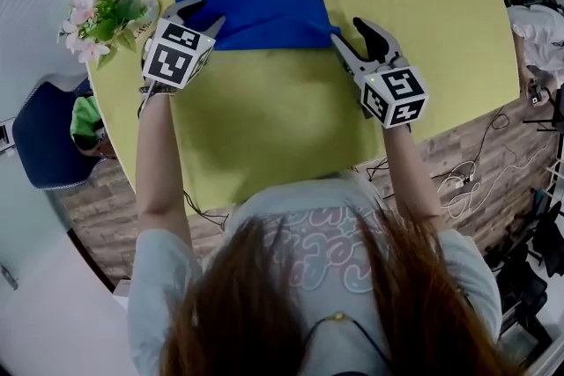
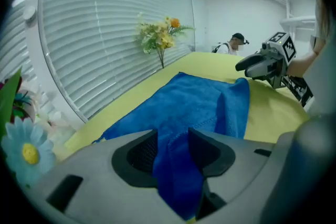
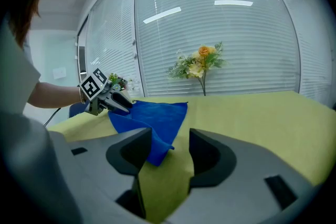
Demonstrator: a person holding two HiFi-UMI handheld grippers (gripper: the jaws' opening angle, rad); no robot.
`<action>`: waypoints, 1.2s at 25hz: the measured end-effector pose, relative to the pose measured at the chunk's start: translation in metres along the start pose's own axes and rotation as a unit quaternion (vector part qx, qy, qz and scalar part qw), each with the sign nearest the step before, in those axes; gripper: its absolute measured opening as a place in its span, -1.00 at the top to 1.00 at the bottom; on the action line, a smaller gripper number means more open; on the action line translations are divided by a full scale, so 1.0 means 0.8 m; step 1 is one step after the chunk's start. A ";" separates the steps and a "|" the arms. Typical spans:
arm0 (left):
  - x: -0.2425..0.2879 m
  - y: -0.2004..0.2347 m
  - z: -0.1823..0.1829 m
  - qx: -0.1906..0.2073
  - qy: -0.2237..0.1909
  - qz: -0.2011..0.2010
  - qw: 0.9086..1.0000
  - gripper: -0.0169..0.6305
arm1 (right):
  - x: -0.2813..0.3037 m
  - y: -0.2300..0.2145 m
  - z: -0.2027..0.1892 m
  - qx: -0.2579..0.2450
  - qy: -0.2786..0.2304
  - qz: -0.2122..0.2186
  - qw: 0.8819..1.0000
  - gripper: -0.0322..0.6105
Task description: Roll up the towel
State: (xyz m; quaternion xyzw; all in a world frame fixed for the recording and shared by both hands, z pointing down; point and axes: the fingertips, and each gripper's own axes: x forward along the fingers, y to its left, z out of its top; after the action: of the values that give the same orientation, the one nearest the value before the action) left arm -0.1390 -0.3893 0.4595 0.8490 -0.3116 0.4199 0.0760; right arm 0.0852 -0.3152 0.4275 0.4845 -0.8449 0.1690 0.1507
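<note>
A blue towel (image 1: 256, 0) lies flat on the yellow-green table (image 1: 282, 119), toward its far side. My left gripper (image 1: 207, 13) is at the towel's near left corner, tilted down. In the left gripper view (image 2: 172, 147) the blue cloth (image 2: 194, 97) fills the gap between the jaws, which still stand well apart. My right gripper (image 1: 346, 29) is at the near right corner. In its own view (image 3: 170, 152) the jaws are open; the towel's corner (image 3: 157, 115) lies by the left jaw and bare tablecloth shows in the gap.
A bunch of artificial flowers (image 1: 101, 9) stands at the table's far left, close to my left gripper. A blue chair (image 1: 44, 136) is left of the table and cables (image 1: 467, 180) lie on the floor at the right. Window blinds (image 2: 105, 34) run behind.
</note>
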 end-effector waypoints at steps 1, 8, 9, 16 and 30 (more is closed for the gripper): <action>0.000 -0.001 -0.001 -0.014 -0.003 -0.009 1.000 0.41 | 0.000 0.000 0.000 0.001 0.000 0.000 1.000 0.19; 0.000 -0.013 -0.002 -0.074 -0.006 -0.050 0.996 0.72 | 0.001 0.002 -0.005 0.008 0.010 0.007 1.000 0.19; -0.001 -0.015 -0.002 -0.078 -0.004 -0.051 0.996 0.80 | 0.000 0.004 -0.007 0.008 0.014 0.011 1.000 0.19; -0.033 -0.023 0.008 -0.067 -0.065 0.002 0.996 0.85 | 0.003 0.010 -0.013 0.010 0.042 0.052 0.998 0.25; -0.041 -0.019 0.000 -0.020 -0.049 0.070 0.996 0.84 | 0.008 0.029 -0.013 0.032 0.073 0.118 0.990 0.75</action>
State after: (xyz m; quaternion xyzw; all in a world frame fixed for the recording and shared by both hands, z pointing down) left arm -0.1450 -0.3624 0.4368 0.8432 -0.3816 0.3757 0.0479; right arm 0.0629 -0.3043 0.4361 0.3725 -0.8770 0.2475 0.1757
